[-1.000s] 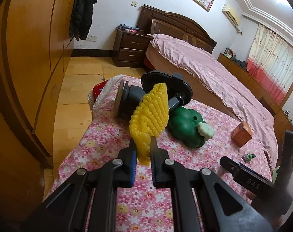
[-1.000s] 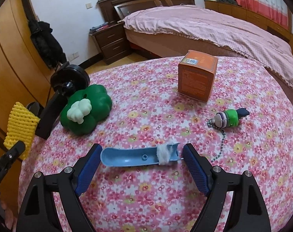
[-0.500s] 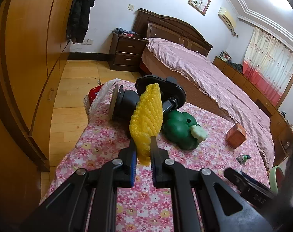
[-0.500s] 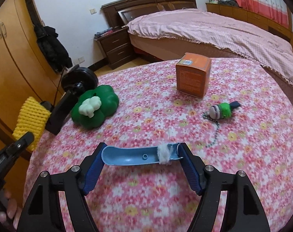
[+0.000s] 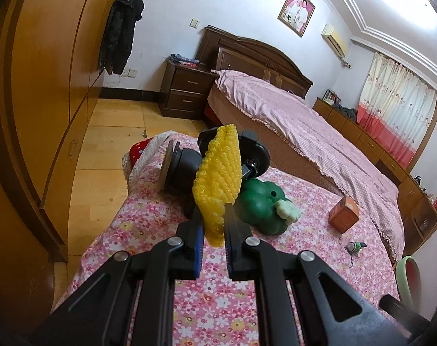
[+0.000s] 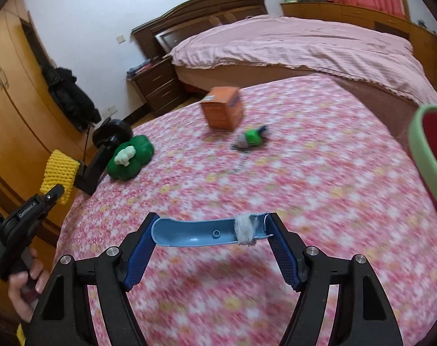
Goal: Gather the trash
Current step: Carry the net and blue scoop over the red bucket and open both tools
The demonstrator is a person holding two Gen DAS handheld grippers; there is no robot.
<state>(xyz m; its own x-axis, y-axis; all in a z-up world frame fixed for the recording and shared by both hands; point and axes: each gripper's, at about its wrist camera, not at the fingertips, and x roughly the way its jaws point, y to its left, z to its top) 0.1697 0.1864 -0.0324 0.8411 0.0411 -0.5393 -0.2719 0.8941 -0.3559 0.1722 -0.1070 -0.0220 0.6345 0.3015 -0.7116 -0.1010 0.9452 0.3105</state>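
Observation:
My left gripper (image 5: 214, 216) is shut on a yellow foam net (image 5: 218, 173) and holds it upright above the left side of the flowered table (image 5: 149, 225). The right wrist view shows the same net (image 6: 59, 170) at far left, with a hand on that gripper's handle. My right gripper (image 6: 212, 225) is shut on a curved blue plastic piece (image 6: 195, 233), which spans the gap between the pads end to end. A white fluff wad (image 6: 245, 229) clings to its right end. The piece hangs above the cloth.
A bin with a green rim (image 6: 420, 150) and red inside stands at the table's right edge. On the cloth lie an orange box (image 6: 222, 111), a green toy (image 6: 130, 157), a small green keychain (image 6: 253, 138) and a black stand (image 6: 103, 150). Beyond are a bed and a wardrobe.
The right gripper closed on the blue piece, lifted it off the cloth and swung right, bringing the bin into view. The left gripper barely moved and kept hold of the net.

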